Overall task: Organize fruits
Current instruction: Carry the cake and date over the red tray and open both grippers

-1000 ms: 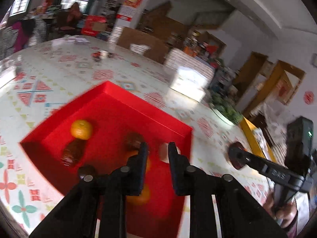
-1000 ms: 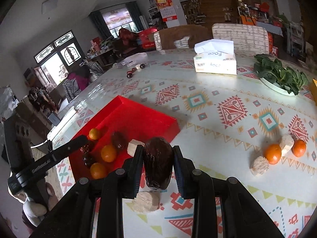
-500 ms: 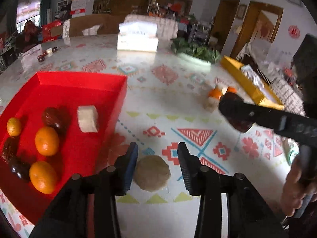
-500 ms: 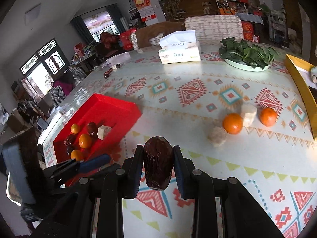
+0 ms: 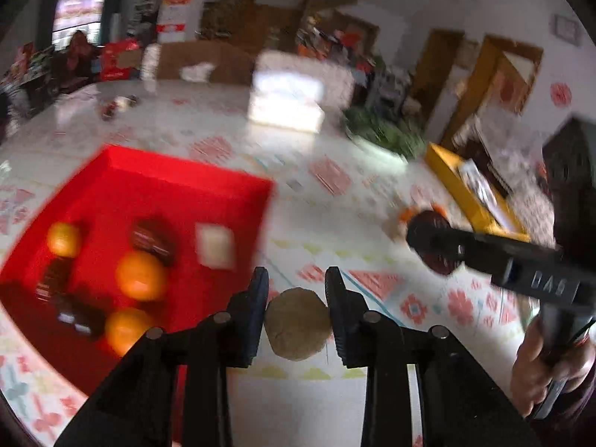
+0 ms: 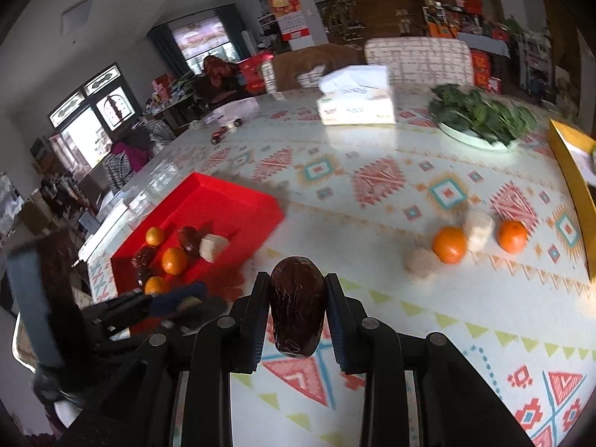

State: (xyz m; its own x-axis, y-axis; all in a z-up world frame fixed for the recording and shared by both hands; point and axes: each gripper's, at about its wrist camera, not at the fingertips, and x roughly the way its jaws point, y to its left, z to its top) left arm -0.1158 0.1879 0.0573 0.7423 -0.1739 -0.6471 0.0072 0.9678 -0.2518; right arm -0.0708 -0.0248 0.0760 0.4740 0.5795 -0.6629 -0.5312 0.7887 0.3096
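Observation:
A red tray (image 5: pixel 186 171) holds oranges (image 5: pixel 140 275), dark fruits and a pale cube. Just right of the tray, my left gripper (image 5: pixel 296 279) has its jaws closing on a round beige piece (image 5: pixel 298 324), and both pads touch its sides. My right gripper (image 6: pixel 297 279) is shut on a dark brown wrinkled fruit (image 6: pixel 297 313) and holds it above the patterned table. The same gripper (image 5: pixel 432 246) shows at the right of the left wrist view. Two oranges (image 6: pixel 449 244) and pale chunks (image 6: pixel 478 229) lie on the table at the right.
A tissue box (image 6: pixel 355 106) and a plate of greens (image 6: pixel 480 115) stand at the back of the table. A yellow tray (image 6: pixel 573 171) runs along the right edge. A person's hand (image 5: pixel 540 365) grips the right gripper's handle. Chairs stand behind the table.
My left gripper left the tray, opened over the beige piece on the table and narrowed onto it. The right gripper drifted away from the tray, with the dark fruit still in it.

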